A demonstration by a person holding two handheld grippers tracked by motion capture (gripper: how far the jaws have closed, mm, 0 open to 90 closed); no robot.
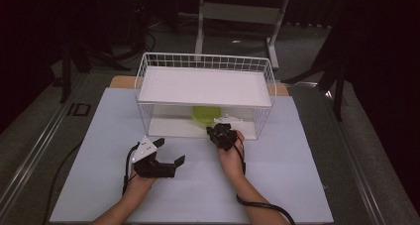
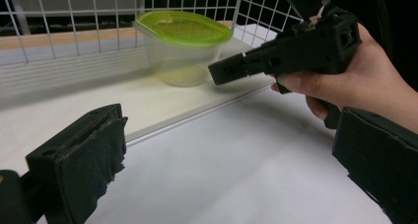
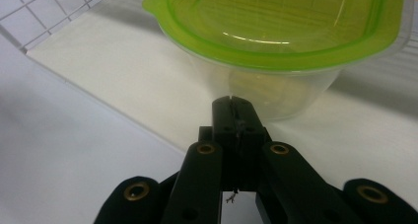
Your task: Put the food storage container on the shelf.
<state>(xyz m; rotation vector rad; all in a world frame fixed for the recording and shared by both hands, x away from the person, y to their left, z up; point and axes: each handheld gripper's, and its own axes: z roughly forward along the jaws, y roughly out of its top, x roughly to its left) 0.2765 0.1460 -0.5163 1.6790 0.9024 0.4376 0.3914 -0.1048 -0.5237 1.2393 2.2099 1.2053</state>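
While the white table point(image 1: 297, 185) is lying under everything, the wire rack point(image 1: 205, 61) is standing at its far side, and the tub point(image 2: 182, 46) with its green lid point(image 3: 281, 26) is sitting on the rack's lower shelf. Your right gripper point(image 3: 231, 101) is pointing at the tub, jaws clenched on nothing, tips just short of its wall. Your left gripper point(image 1: 171, 153) is resting on the table, jaws released.
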